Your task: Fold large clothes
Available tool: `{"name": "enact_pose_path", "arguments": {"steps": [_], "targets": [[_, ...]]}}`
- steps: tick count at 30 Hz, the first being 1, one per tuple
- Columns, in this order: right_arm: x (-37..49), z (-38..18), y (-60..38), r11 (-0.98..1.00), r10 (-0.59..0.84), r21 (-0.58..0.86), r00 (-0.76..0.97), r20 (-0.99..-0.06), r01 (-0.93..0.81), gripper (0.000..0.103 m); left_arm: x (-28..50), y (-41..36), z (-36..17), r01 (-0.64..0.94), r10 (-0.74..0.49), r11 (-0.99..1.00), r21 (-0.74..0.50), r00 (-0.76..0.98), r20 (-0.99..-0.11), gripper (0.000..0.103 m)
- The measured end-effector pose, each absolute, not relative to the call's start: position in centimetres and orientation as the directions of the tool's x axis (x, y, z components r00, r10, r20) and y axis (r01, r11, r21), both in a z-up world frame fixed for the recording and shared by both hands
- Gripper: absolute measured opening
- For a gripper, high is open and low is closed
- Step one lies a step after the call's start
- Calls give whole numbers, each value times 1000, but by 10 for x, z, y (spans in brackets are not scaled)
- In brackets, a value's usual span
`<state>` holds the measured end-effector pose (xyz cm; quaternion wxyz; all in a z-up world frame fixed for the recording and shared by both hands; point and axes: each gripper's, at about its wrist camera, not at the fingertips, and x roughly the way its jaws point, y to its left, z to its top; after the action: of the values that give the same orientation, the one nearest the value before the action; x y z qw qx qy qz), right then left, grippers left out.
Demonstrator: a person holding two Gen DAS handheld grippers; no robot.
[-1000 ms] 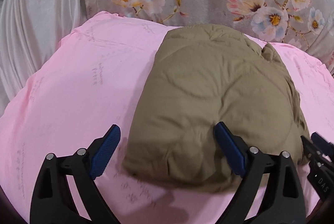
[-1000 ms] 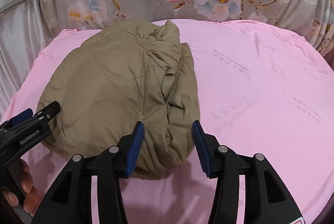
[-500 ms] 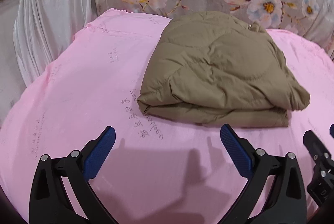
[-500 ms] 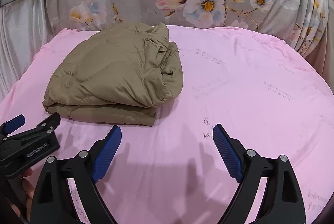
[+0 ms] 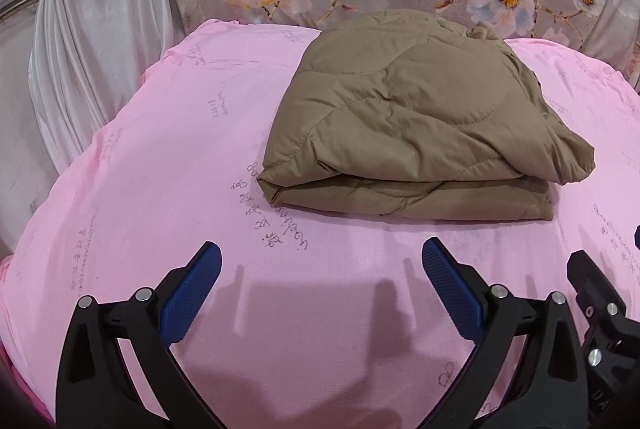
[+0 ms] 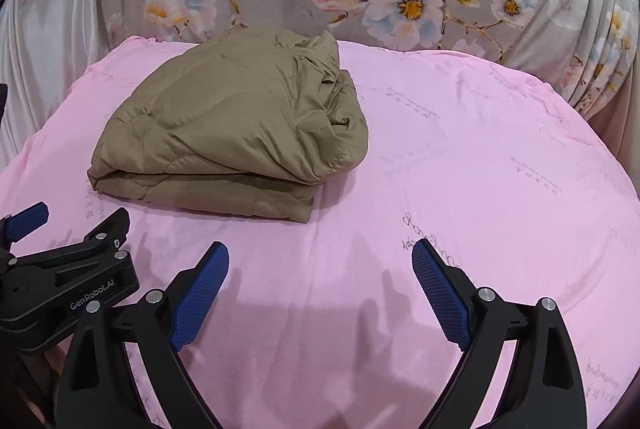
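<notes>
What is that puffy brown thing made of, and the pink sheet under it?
The brown jacket looks like thin, smooth woven cloth, maybe nylon or polyester, with soft filling inside: curved stitch lines quilt it into puffy panels and it has a faint sheen. The pink sheet looks like soft, matte fabric, perhaps brushed cotton or a blend; it lies fairly flat, has small ripples at the edges, and carries faint printed writing.

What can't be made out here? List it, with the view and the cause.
- Folded brown jacket: its underside and inner layers, hidden by its own top fold in both wrist views.
- Its collar end: bunched, so zip or hood cannot be told.
- Grey writing on the pink sheet: too small and distorted to read.
- Right gripper: cut off by the left view's edge.
</notes>
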<state>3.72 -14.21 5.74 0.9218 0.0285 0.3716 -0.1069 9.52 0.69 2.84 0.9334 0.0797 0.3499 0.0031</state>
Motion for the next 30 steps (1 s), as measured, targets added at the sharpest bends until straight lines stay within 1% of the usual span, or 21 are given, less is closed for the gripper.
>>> {"name": "enact_pose_path", "arguments": {"steps": [5, 30], "targets": [[37, 56, -146, 975, -168, -11, 698, -697, 223, 91, 94, 2, 28, 65, 64, 982, 175, 761, -646, 98], [36, 57, -146, 975, -166, -11, 700, -695, 220, 91, 93, 0, 29, 66, 64, 982, 178, 767, -638, 98]]}}
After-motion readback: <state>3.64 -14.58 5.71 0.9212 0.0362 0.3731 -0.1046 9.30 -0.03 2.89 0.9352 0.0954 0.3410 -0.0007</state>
